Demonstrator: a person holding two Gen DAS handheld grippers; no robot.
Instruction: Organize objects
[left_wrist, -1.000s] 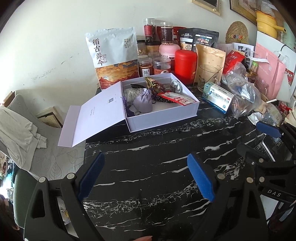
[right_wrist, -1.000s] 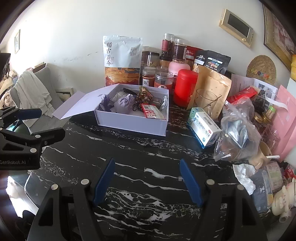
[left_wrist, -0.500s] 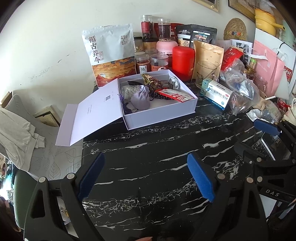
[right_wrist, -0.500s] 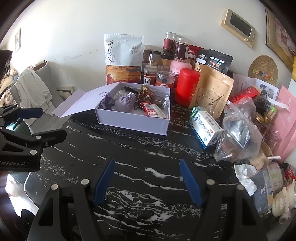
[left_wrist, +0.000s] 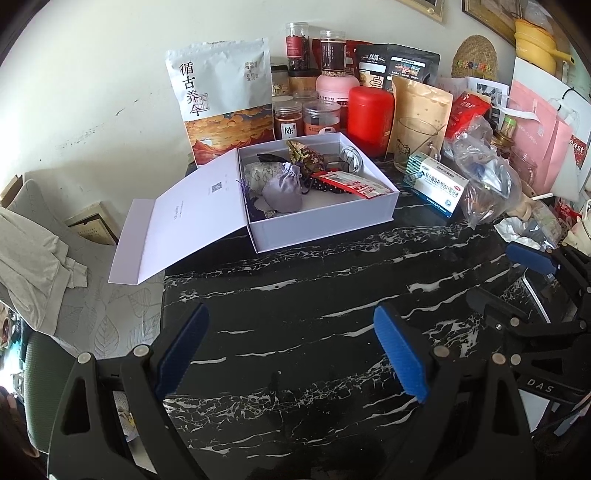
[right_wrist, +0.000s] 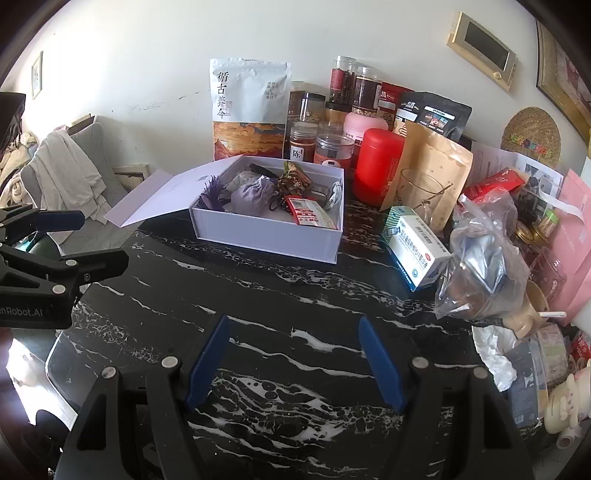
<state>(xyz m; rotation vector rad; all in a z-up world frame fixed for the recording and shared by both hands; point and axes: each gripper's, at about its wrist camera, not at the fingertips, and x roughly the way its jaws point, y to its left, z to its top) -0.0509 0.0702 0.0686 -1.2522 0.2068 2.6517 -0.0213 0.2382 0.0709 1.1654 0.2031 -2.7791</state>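
An open white gift box (left_wrist: 321, 225) (right_wrist: 266, 236) stands at the back of the black marble table (left_wrist: 295, 295), its lid (left_wrist: 192, 218) folded out to the left. Inside lie a lilac pouch (left_wrist: 282, 190) (right_wrist: 255, 195), a red packet (left_wrist: 351, 182) (right_wrist: 306, 214) and other small items. A white-and-blue medicine box (left_wrist: 436, 184) (right_wrist: 417, 251) sits to the right of it. My left gripper (left_wrist: 291, 325) (right_wrist: 99, 240) hovers open over bare table, well short of the box. My right gripper (right_wrist: 293, 328) (left_wrist: 513, 277) is open beside it, also with nothing between its pads.
Along the wall stand a large white pouch (left_wrist: 221, 99), several jars, a red canister (left_wrist: 369, 118), a kraft bag and a glass mug (right_wrist: 421, 192). A filled clear plastic bag (right_wrist: 480, 266), pink paper bags and clutter crowd the right. A chair with grey cloth (left_wrist: 29, 258) stands left.
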